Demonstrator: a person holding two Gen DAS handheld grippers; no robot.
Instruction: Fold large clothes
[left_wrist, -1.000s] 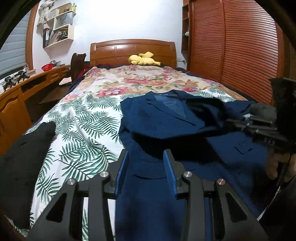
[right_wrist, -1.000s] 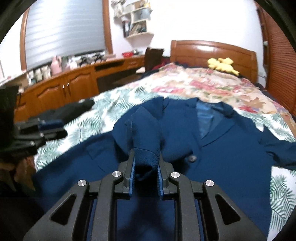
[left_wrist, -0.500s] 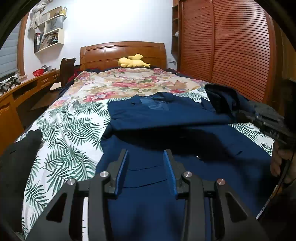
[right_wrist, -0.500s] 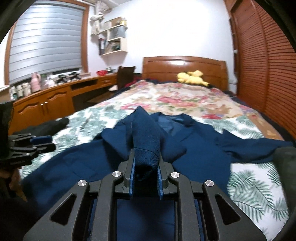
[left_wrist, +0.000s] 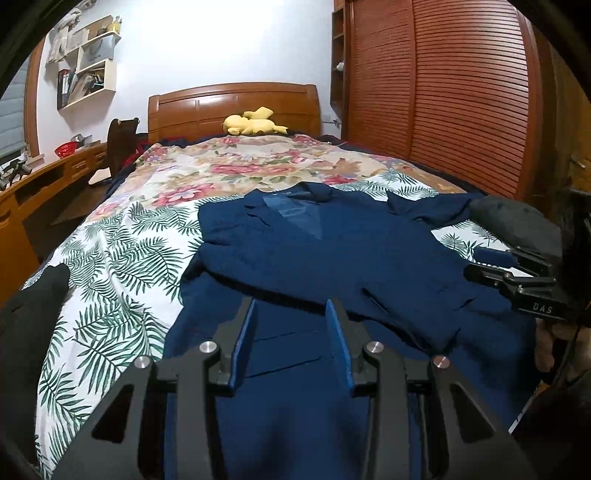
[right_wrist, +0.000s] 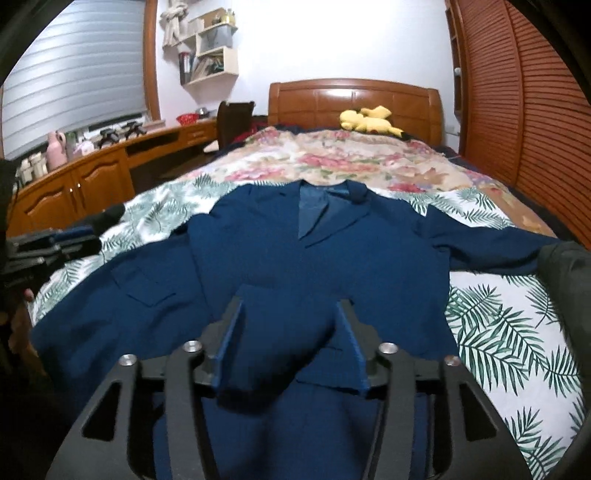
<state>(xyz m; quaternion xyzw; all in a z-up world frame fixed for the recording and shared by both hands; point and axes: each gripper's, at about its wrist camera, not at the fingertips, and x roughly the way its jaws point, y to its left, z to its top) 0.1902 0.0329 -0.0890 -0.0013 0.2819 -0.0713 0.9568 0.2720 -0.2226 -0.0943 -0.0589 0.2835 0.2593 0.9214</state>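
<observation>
Navy jacket (right_wrist: 332, 254) lies face up on the bed (left_wrist: 122, 251), collar toward the headboard, one sleeve folded across its front. Its near hem is cut off behind both tools; the far sleeve end runs under a dark garment (right_wrist: 565, 273) at the right edge of the right wrist view, itself too blurred to identify.

Left tongs (left_wrist: 290, 334) apart, nothing between them, jacket fabric beneath.

Right tongs (right_wrist: 290, 341): jaws have just been opening. The sleeve cuff (right_wrist: 280, 332) lies loose between them, pads off the cloth. Half a second ago they pinched it upright; now it has slumped flat onto the jacket front.
</observation>
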